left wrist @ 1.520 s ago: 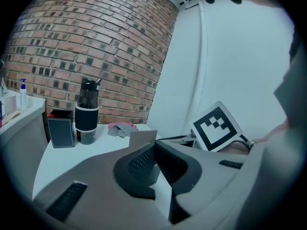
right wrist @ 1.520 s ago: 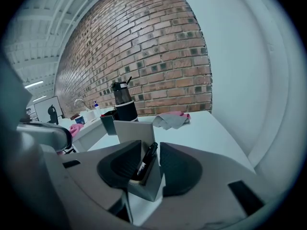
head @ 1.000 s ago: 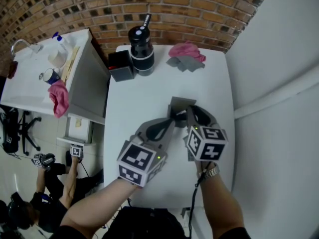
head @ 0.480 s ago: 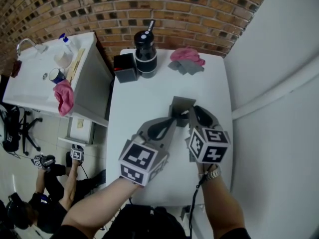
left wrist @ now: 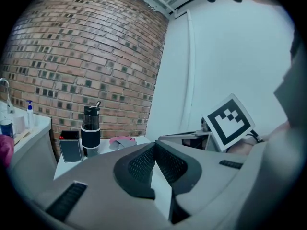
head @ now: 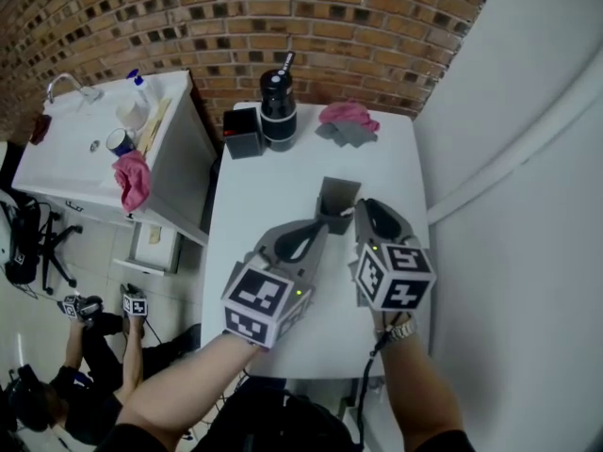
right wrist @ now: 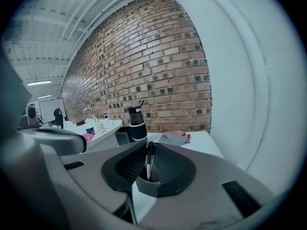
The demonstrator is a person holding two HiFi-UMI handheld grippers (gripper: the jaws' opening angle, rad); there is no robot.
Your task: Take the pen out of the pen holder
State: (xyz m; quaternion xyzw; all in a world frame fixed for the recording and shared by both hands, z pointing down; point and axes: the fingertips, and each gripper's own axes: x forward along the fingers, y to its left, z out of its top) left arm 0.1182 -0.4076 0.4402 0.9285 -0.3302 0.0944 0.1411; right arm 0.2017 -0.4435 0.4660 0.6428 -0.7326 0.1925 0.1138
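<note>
Pinching the pen [right wrist: 149, 161] below its cap, the right hand-held gripper [right wrist: 148, 146] has just been closing its jaws, and the ribbed pads now press the pen from both sides. The pen stands upright between them. Its lower end is down in the mouth of the grey holder [right wrist: 146, 188], which shows just under the jaw tips.

The left hand-held gripper [left wrist: 153, 146] is close beside the right one. Its jaws are brought together at the tips, and nothing shows between the pads. In the head view those tips lie at the holder's near corner; whether they touch it I cannot tell.

The holder is at the middle of the white bench [head: 273, 182]. At the bench's far edge, by the brick wall [head: 311, 26], stands a black bottle [head: 276, 102] with a black box [head: 243, 132] just beside it. A pink cloth [head: 347, 113] lies on a grey cloth [head: 345, 133], apart from them. A second bench [head: 75, 158] with a sink carries a pink rag [head: 132, 179].
</note>
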